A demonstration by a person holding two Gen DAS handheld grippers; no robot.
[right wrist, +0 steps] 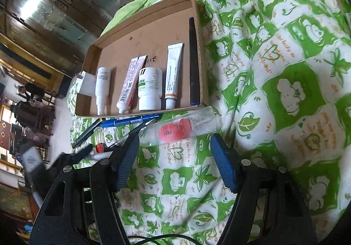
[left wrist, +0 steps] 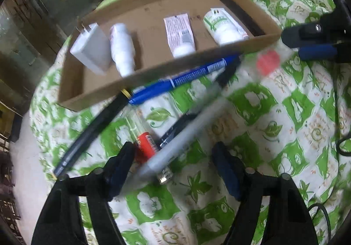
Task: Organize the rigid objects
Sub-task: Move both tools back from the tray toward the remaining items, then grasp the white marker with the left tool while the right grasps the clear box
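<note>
**Desk:** Pens, tubes and bottles share a green-and-white quilt on a bed, half of them already lined up in the cardboard tray [right wrist: 198,25]. What is left outside?

**Photographer:** A blue pen [left wrist: 186,77] lies just beside the tray's near wall, a dark pen [left wrist: 92,130] slants away from it, and a grey marker [left wrist: 182,146] crosses a clear vial with a red label [left wrist: 144,144]. A clear tube with a red cap inside [right wrist: 182,127] lies off to the right, just ahead of the right claw [right wrist: 175,159].

**Desk:** And the claws?

**Photographer:** Both stand apart, holding nothing. The left claw [left wrist: 173,168] hangs over the marker and vial; its left pad looks close to the vial, though blur hides any contact.

**Desk:** How will these handle?

**Photographer:** Light and stiff, I'd judge, but round and smooth, so they may roll on the soft quilt. The marker is best pinched across its barrel near mid-length. The vial looks like glass: grip it gently, on the label.
</note>
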